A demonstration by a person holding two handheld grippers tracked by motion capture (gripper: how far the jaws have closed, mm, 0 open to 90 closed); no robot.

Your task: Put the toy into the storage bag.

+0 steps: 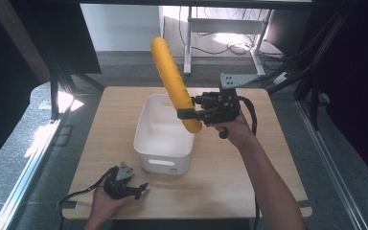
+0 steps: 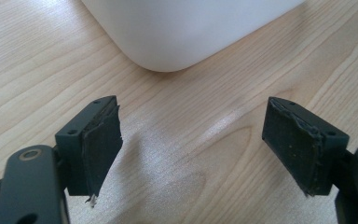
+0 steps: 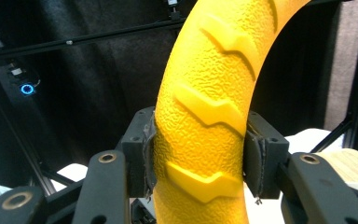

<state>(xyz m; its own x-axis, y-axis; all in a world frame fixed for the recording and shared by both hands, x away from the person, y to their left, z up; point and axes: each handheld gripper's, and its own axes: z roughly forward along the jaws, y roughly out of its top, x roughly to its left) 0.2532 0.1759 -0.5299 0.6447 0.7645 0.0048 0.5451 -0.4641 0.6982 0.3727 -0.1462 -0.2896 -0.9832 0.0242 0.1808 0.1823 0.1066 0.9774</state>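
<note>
Wooden counter seen from above, with a white plastic bin near its middle. Right tongs clenched on the lower end of a long yellow textured tube, held above the bin's right rim and tilted up and away to the left. In the right gripper view, pads pressed against both sides of the tube. Left tongs resting low on the counter just in front of the bin, jaws spread wide apart, holding nothing, with the bin's rounded corner just ahead.
</note>
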